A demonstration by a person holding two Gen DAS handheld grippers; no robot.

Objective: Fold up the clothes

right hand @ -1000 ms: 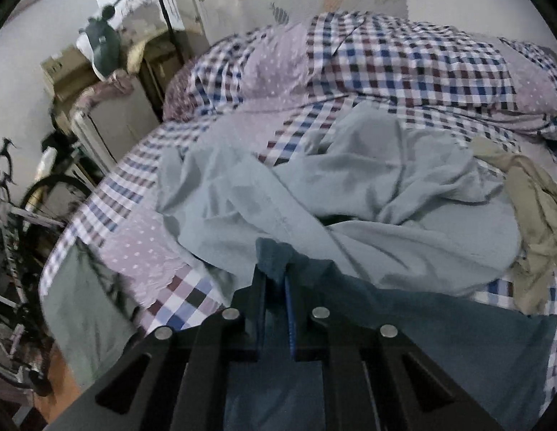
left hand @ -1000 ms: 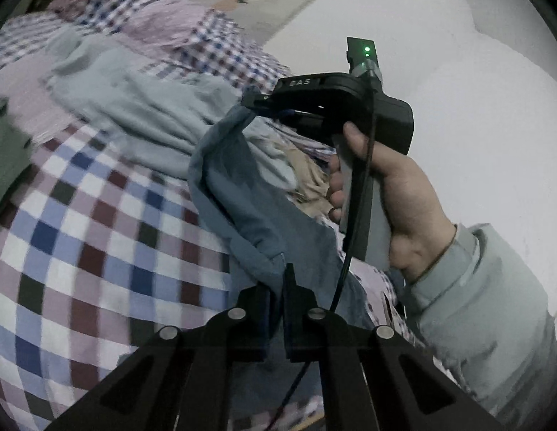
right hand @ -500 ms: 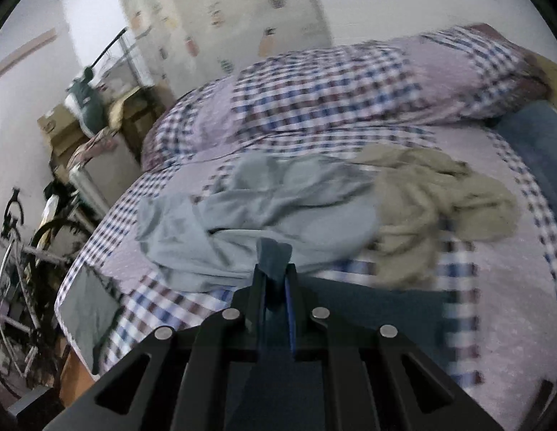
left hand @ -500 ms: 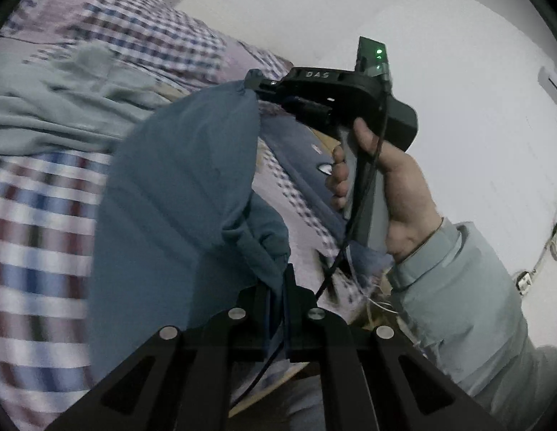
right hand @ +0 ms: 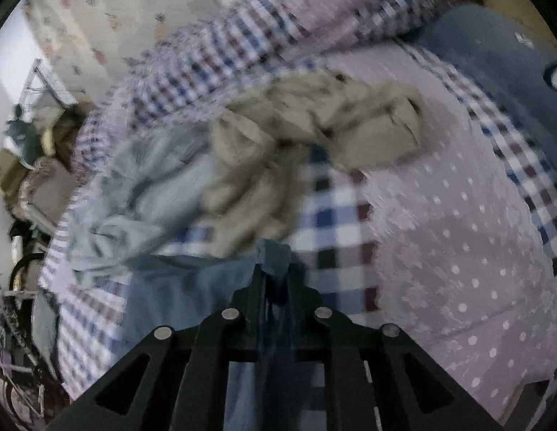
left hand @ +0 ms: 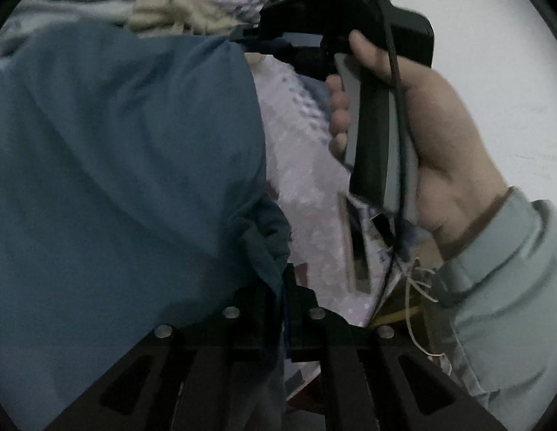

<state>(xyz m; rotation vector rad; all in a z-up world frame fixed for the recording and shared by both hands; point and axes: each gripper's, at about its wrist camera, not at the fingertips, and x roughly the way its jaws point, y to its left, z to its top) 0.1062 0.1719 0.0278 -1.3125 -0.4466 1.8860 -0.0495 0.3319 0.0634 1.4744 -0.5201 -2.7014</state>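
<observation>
Both grippers, left (left hand: 283, 283) and right (right hand: 276, 280), pinch the blue garment (left hand: 127, 165) aloft above the bed (right hand: 458, 222); laying it flat likely comes next.

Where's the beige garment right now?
In the right wrist view the beige garment lies crumpled mid-bed, just ahead of the right gripper, right of the light blue shirt and below the checked duvet.

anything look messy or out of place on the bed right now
Yes. A tan garment and a pale blue shirt lie crumpled in a heap on the checked bedspread, not folded. The dark blue garment hangs stretched between the left gripper and right gripper, both shut on it.
</observation>
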